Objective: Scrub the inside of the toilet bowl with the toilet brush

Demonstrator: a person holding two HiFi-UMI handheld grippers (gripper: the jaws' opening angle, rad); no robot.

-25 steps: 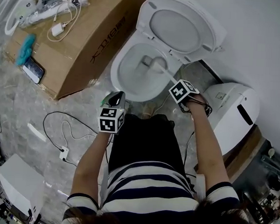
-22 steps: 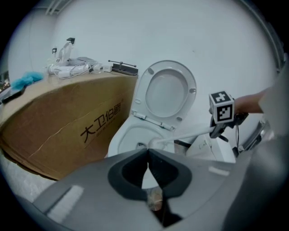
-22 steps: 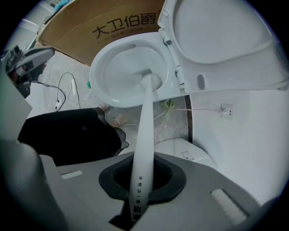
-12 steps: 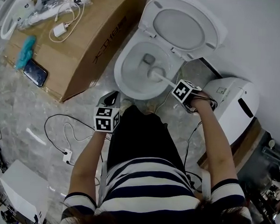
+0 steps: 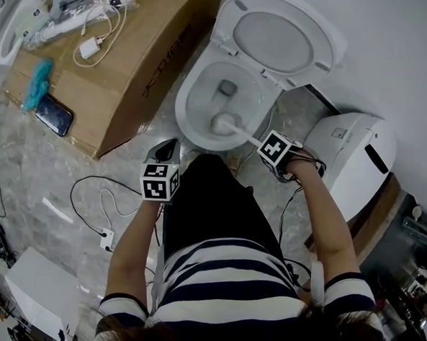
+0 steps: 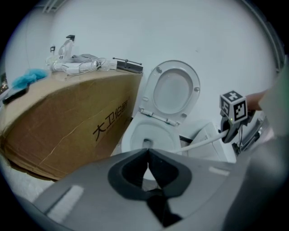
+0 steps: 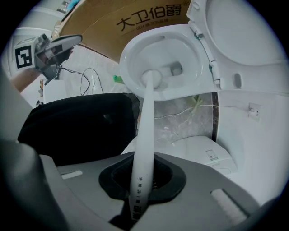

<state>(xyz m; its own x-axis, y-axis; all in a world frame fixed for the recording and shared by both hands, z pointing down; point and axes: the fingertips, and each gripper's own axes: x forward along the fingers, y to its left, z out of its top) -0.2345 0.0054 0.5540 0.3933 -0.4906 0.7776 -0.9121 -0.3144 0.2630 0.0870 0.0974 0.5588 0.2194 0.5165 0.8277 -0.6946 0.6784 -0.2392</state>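
Toilet brush (image 5: 224,123): one, right gripper (image 7: 142,179) clamped; bowl (image 5: 199,93): one.

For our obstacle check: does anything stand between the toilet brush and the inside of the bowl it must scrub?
Nothing visible does. The lid is raised, and the toilet brush, held by the right gripper, already has its head inside the toilet bowl.

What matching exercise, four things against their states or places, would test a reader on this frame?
Things:
1. toilet brush
2. toilet lid
3. phone
4. left gripper

States or places:
A. shut, holding nothing
B. raised
C. lying on the cardboard box
D. head inside the toilet bowl, handle clamped in the right gripper

Pairs: 1-D, 2-B, 3-C, 4-A
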